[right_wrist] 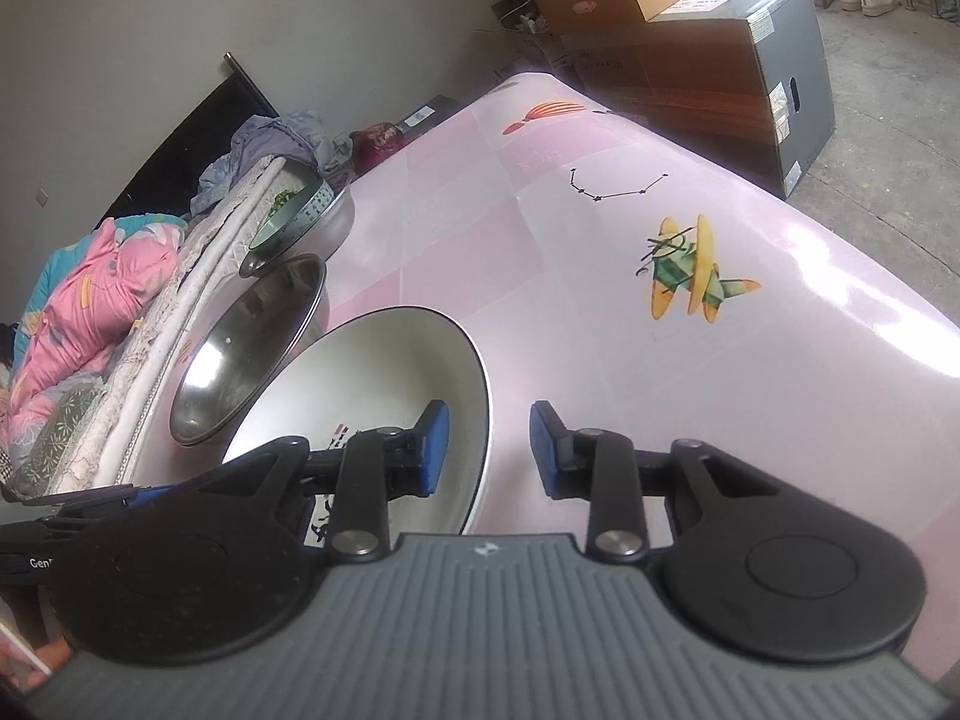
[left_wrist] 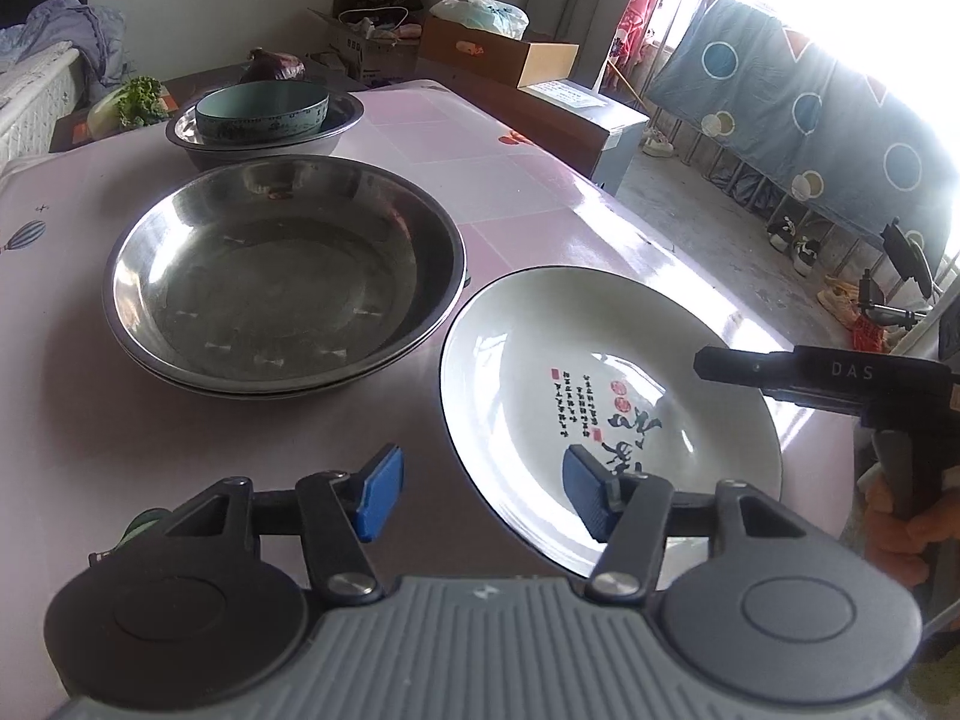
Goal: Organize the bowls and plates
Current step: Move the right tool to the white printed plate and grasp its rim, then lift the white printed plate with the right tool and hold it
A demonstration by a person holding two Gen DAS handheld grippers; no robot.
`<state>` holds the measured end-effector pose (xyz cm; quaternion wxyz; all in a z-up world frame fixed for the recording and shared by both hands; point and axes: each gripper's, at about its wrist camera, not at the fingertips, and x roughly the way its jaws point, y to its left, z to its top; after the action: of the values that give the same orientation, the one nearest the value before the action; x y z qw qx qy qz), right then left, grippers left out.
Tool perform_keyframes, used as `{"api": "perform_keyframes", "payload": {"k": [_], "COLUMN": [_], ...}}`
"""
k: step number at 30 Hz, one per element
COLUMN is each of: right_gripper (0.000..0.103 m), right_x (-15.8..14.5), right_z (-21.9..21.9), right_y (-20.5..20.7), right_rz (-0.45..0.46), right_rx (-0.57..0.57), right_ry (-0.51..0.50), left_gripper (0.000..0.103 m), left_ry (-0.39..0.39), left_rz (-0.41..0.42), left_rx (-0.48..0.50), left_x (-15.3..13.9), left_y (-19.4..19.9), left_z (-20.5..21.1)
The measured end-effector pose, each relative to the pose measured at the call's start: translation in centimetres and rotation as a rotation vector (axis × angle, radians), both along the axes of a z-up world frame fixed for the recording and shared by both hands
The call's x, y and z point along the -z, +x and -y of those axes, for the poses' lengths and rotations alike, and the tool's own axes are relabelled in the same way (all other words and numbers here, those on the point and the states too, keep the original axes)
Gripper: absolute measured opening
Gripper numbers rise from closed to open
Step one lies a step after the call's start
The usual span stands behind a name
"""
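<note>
White printed plate (left_wrist: pixel 606 396) on the pink table (left_wrist: pixel 72 420), just beside the stacked steel basins (left_wrist: pixel 282 276); right gripper (right_wrist: pixel 487 450) and left gripper (left_wrist: pixel 477 495) both spread and empty, straddling opposite rims; close squarely on the rim, lift level.

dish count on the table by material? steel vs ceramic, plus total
Steel: 3 — two nested steel plates (a second rim shows under the top one), one steel basin behind them.
Ceramic: 2 — white plate with calligraphy, teal bowl sitting in the basin.
Total: 5
</note>
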<state>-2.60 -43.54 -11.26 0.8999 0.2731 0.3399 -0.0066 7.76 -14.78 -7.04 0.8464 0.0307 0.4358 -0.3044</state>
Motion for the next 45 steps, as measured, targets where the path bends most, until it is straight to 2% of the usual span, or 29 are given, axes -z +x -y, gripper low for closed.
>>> {"api": "perform_keyframes", "payload": {"k": [1,3,7,10,21,32,39,45], "right_gripper": [0.029,0.030,0.030,0.030,0.030,0.030,0.030,0.029], "right_x": [0.3,0.7,0.6,0.5,0.1,0.1,-0.1,0.1], "right_z": [0.1,-0.2,-1.5,-1.8,-5.2,-12.4,-14.9,-14.7], "right_y": [0.6,1.5,2.0,1.4,-1.9,0.0,1.4,-0.1], "right_rz": [-0.004,0.007,0.012,0.009,-0.027,-0.037,-0.021,-0.012], "right_rx": [-0.005,-0.025,-0.060,-0.068,-0.088,-0.223,-0.266,-0.265], "right_ry": [0.010,0.018,-0.025,-0.007,0.021,0.050,0.005,0.000], "left_gripper": [0.045,0.037,0.027,0.028,0.029,0.032,0.033,0.035], "left_ry": [0.003,-0.008,-0.022,0.010,0.036,0.019,0.007,0.032], "left_rz": [-0.017,-0.049,-0.053,-0.029,-0.118,-0.163,-0.142,-0.098], "left_rx": [-0.006,-0.019,-0.015,-0.016,0.011,-0.153,-0.177,-0.153], "left_x": [0.4,0.9,0.9,0.8,0.2,-0.2,-0.2,0.0], "left_y": [0.5,1.1,1.1,0.5,-3.1,-4.5,-4.4,-4.7], "left_z": [0.2,0.2,0.4,0.5,-4.0,-12.0,-13.7,-13.2]}}
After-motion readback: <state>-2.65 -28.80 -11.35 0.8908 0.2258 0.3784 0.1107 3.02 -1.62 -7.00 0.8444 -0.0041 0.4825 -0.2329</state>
